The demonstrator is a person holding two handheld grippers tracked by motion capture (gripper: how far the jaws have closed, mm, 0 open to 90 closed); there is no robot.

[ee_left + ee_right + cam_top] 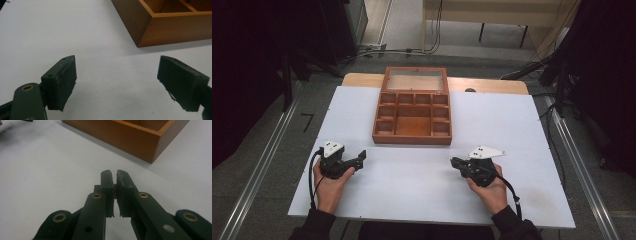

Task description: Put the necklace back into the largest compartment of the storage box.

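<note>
Near the tabletop's [512,130] front edge, your left gripper [117,82] gapes wide while your right gripper [114,176] pinches something small and brownish; loosening risks dropping it short of the brown compartmented wooden box [413,111].

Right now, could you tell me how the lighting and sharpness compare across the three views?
High view: the white table is evenly lit, the surroundings dark, with soft detail. Left gripper view: the wooden box casts a soft shadow and the near jaws look slightly blurred. Right gripper view: the right gripper is fairly sharp, with the box behind it softer.

High view looks down; gripper views (close, low) share the wooden box [413,111].
</note>
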